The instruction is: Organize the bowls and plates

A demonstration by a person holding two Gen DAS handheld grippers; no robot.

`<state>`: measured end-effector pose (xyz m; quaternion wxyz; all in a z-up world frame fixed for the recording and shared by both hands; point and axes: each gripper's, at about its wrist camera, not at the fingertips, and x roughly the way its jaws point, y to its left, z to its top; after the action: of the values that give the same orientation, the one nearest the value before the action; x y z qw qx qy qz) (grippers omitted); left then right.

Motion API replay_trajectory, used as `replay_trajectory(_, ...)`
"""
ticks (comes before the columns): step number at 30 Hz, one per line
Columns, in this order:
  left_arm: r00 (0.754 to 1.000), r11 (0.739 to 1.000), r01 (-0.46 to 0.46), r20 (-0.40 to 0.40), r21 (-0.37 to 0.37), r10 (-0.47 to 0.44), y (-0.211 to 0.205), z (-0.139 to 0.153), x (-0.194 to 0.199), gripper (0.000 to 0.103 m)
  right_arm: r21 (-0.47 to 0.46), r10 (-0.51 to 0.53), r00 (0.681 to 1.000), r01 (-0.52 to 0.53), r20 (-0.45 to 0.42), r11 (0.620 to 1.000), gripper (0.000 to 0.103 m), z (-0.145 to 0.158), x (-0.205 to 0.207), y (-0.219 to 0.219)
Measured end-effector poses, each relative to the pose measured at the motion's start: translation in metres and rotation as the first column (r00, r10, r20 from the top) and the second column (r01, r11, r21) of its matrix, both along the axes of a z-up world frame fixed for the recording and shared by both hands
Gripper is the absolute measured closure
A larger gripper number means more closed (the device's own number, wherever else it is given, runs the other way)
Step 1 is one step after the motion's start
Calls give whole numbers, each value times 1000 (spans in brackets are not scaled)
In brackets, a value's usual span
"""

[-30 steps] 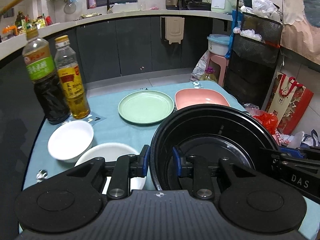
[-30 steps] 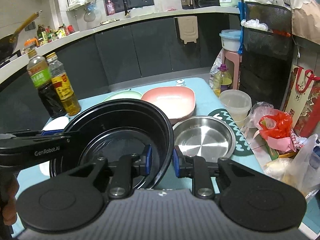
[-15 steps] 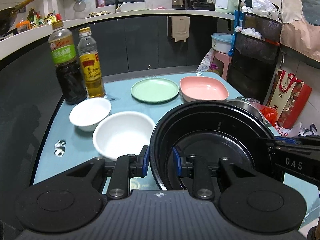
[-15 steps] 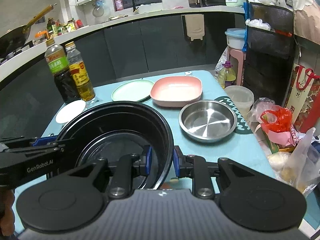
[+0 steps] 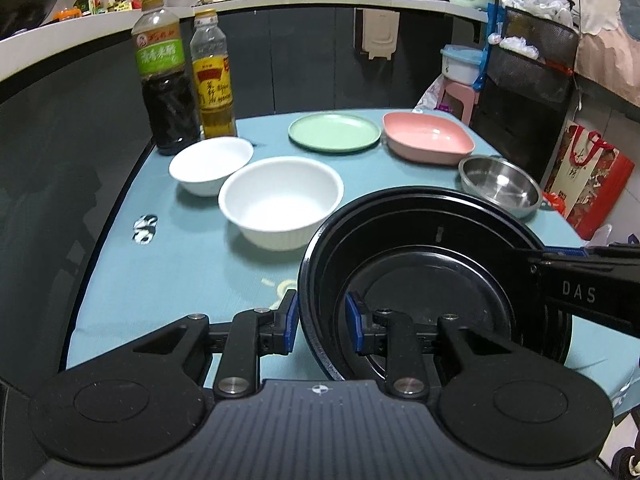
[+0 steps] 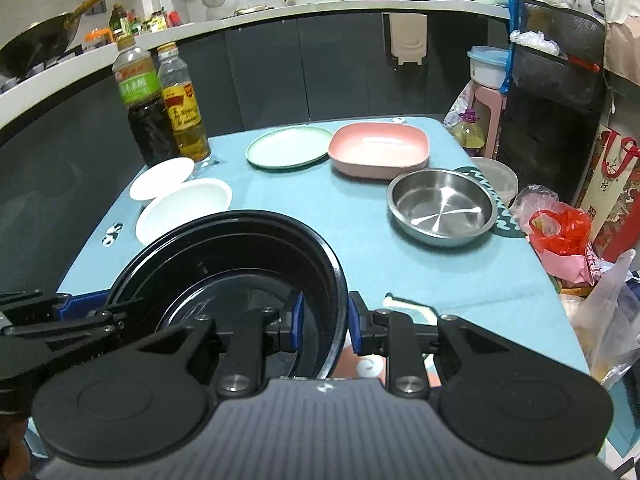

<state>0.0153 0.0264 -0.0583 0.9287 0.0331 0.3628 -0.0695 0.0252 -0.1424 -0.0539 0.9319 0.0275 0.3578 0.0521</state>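
Teal cloth covers the tabletop (image 5: 188, 280), and I note things from left to right. At the far left edge stand 2 bottles: a dark sauce bottle (image 5: 164, 76) with a green label and, just beside it, an oil bottle (image 5: 212, 76) with a yellow label. In front of them sits a small white bowl (image 5: 210, 164), touching or nearly touching a larger white bowl (image 5: 280, 200) that stands nearer to me. Behind these, toward the far edge, lies a green plate (image 5: 334, 133), then a pink square dish (image 5: 426, 138) just beside it. A steel bowl (image 5: 498, 184) sits to the right of the pink dish, closer in.

The black bowl (image 5: 420, 276), the thing I am working on, is at the near edge of the tabletop, held between my 2 grippers; I cannot tell whether its base rests on the cloth. My left gripper (image 5: 322, 320) has its jaws clenched on the bowl's left rim, 1 blue pad outside the wall and 1 inside. In the right wrist view the right gripper (image 6: 322, 320) straddles the bowl's right rim the same way; its jaws are opening, with the rim between them and a sliver of gap at the outer pad. At the far right edge of the tabletop lie a red plastic bag (image 6: 560, 228) and a clear tub (image 6: 498, 178).
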Motion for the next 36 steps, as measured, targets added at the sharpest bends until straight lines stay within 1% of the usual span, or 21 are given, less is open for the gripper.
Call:
replay_trajectory(11, 999, 1000, -25, -27, 10, 25, 5, -9, -1, 80, -11, 15, 999, -16, -46, 1000, 77, -11, 1, 12)
replay_trajectory(17, 999, 1000, -26, -38, 14, 27, 6, -12, 1, 76, -12, 21, 998, -22, -58, 1000, 77, -14, 3, 14)
replay_trajectory(21, 998, 999, -32, -46, 11, 32, 8, -15, 3, 75, -18, 24, 998, -25, -63, 1000, 77, -15, 4, 16)
replay_trajectory(26, 998, 999, -39, -57, 6, 40, 10, -17, 3, 72, -8, 26, 997, -27, -76, 1000, 77, -18, 6, 17)
replay_trajectory(30, 997, 999, -51, -55, 7, 51, 12, -16, 3, 67, -4, 32, 996, -32, -79, 999, 76, -18, 7, 18)
replay_trajectory(34, 997, 998, -58, -42, 3, 58, 14, -13, 2, 66, -4, 33, 996, -33, -78, 999, 68, -18, 7, 17)
replay_trajectory(36, 997, 998, -63, -35, 2, 63, 15, -11, 2, 66, -3, 30, 997, -31, -75, 1000, 67, -17, 7, 17)
